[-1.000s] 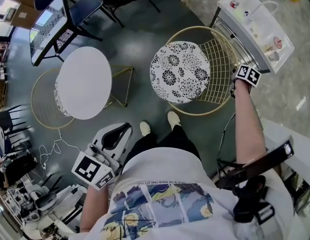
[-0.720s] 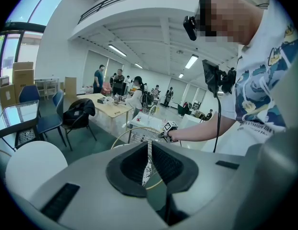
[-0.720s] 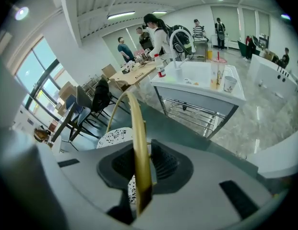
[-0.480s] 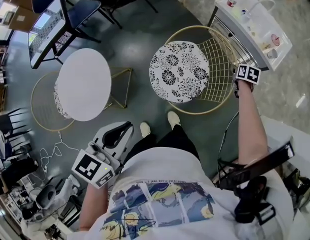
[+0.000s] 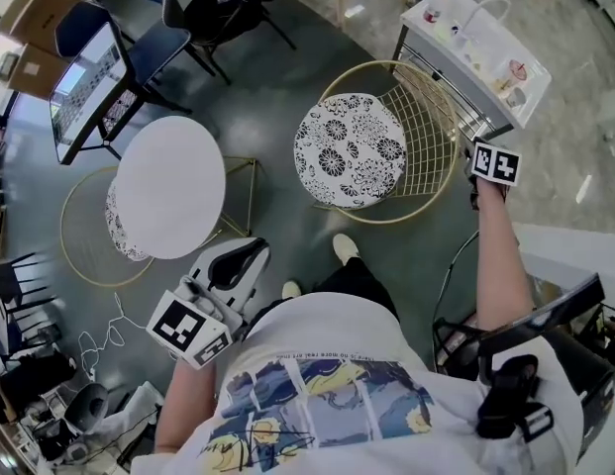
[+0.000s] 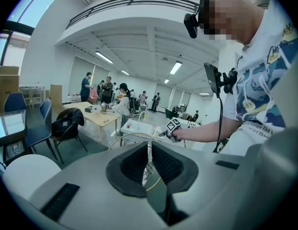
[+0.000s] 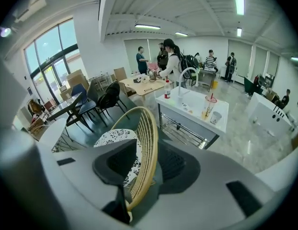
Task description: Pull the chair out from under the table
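The gold wire chair (image 5: 423, 127) with a black-and-white flowered cushion (image 5: 350, 149) stands free on the floor, to the right of the round white table (image 5: 170, 187). My right gripper (image 5: 482, 173) hovers just outside the chair's back rim. In the right gripper view its jaws are opening around the rim (image 7: 149, 143), and the pads stand clear of it on both sides. My left gripper (image 5: 240, 261) hangs low at my left side, shut on nothing, its pads (image 6: 160, 163) nearly touching.
A second wire chair (image 5: 81, 240) is tucked under the round table. A white cart (image 5: 475, 47) with cups and bottles stands right behind the pulled-out chair. A dark desk (image 5: 89, 72) and chairs sit at the far left; cables lie at the lower left.
My right gripper has lifted off the chair's back rim and drifted slightly outward. The left gripper rose a little. The chair has stayed in place.
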Available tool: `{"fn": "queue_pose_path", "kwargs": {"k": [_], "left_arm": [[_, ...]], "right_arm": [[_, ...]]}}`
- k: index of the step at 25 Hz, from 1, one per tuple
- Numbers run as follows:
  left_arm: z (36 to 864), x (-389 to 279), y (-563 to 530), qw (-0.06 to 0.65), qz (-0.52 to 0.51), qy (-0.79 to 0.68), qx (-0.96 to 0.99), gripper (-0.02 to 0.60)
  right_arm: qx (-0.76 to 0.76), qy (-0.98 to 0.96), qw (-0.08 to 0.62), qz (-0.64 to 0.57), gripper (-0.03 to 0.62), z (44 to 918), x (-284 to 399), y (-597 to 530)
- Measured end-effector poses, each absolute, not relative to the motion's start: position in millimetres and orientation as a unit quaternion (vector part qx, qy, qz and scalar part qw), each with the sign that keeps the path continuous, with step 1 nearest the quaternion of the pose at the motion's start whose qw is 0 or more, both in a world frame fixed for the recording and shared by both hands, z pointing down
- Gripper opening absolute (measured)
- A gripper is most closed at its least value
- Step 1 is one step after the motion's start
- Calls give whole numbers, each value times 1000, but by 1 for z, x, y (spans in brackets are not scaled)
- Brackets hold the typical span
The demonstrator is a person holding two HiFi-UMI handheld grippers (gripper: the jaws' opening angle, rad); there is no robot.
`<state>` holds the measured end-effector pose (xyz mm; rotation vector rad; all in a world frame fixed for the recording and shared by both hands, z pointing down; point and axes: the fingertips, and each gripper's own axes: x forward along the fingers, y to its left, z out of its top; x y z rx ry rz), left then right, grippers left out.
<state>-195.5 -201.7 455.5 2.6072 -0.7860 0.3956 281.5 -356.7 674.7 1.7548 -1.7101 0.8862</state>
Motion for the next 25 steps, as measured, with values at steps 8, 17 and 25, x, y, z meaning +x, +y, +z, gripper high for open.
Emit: {"fn": "queue_pose_path", "kwargs": {"k": [8, 17, 25], "left_arm": [[447, -277, -142, 165, 114, -262, 944, 11], [478, -338, -72, 177, 109, -228, 951, 9], [484, -324, 10, 189, 111, -186, 958, 9]], "right_arm": [[599, -711, 235, 284, 58, 608, 105, -254], [452, -830, 239, 221, 11, 550, -151, -88], [394, -869, 245, 170, 10, 508, -223, 34]]}}
